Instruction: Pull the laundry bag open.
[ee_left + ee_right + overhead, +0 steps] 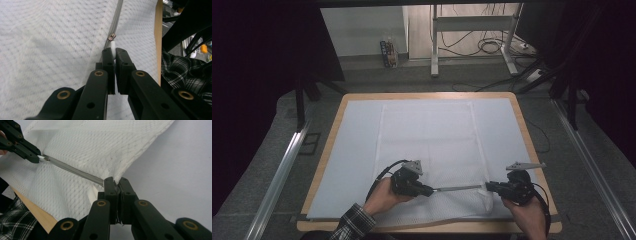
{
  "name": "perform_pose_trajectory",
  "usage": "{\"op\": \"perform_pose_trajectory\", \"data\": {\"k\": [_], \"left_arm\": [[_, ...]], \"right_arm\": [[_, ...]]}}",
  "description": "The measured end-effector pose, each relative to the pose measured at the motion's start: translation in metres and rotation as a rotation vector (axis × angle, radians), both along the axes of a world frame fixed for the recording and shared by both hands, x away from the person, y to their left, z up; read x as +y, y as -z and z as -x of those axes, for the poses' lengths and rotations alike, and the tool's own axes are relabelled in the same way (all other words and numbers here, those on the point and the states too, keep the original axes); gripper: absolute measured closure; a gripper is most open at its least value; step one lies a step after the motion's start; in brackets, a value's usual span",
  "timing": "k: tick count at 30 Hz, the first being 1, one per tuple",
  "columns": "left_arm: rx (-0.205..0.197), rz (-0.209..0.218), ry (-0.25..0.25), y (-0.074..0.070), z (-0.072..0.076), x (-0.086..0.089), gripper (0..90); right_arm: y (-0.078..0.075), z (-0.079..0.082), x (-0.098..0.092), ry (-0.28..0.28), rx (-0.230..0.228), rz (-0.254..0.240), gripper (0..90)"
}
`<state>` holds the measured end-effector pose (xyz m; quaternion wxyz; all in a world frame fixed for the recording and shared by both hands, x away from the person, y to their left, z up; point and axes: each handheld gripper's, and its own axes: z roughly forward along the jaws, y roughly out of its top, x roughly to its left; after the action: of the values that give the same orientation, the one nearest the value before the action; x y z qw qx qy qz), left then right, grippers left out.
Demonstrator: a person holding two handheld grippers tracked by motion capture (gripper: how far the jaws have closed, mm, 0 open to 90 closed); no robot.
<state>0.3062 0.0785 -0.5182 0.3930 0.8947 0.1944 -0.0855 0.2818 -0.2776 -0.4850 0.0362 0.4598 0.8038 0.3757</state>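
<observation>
A white mesh bag [432, 145] lies flat on the cloth-covered table [357, 145], its grey zipper [459, 188] running along the near side. In the left gripper view, my left gripper [114, 52] is shut on the white pull tab [113, 46] just behind the metal slider [111, 37]. At the zipper's other end, my right gripper [115, 181] is shut on the mesh bag's edge [110, 173]. From there the zipper [75, 171] stretches straight to the left gripper [37, 158]. In the high view the left gripper [430, 190] and right gripper [488, 187] face each other.
The wooden table edge [432, 227] runs close under both hands, and a plaid sleeve [354, 220] comes in at the lower left. Metal rails [277, 180] flank the table. A desk frame [472, 35] and cables [492, 47] stand on the floor behind.
</observation>
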Motion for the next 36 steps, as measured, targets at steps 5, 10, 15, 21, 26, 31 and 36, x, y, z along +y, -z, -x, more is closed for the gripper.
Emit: {"op": "perform_pose_trajectory", "data": {"k": [5,10,15,21,26,31,36], "left_arm": [[-0.004,-0.01,-0.003,0.0,0.001,0.002,87.7],[0.0,-0.003,-0.006,0.0,0.002,0.008,87.6],[0.009,0.003,-0.013,0.0,0.003,0.012,87.7],[0.014,0.007,-0.021,0.0,0.005,0.019,87.7],[0.01,0.0,-0.036,0.0,0.007,0.026,87.7],[0.01,0.0,-0.048,0.0,0.009,0.032,87.7],[0.011,-0.013,-0.062,0.002,0.011,0.039,87.7]], "right_arm": [[0.0,0.0,0.0,0.001,0.004,-0.002,86.2],[0.0,0.0,0.0,0.0,0.005,-0.004,86.2],[0.001,0.0,0.0,-0.002,0.008,-0.005,86.2],[0.001,0.0,-0.001,-0.001,0.011,-0.007,86.2],[0.002,-0.001,0.0,-0.002,0.011,0.0,86.2],[0.002,-0.001,0.0,-0.003,0.016,-0.006,86.2],[0.002,-0.001,-0.001,0.003,0.013,0.001,86.2]]}}
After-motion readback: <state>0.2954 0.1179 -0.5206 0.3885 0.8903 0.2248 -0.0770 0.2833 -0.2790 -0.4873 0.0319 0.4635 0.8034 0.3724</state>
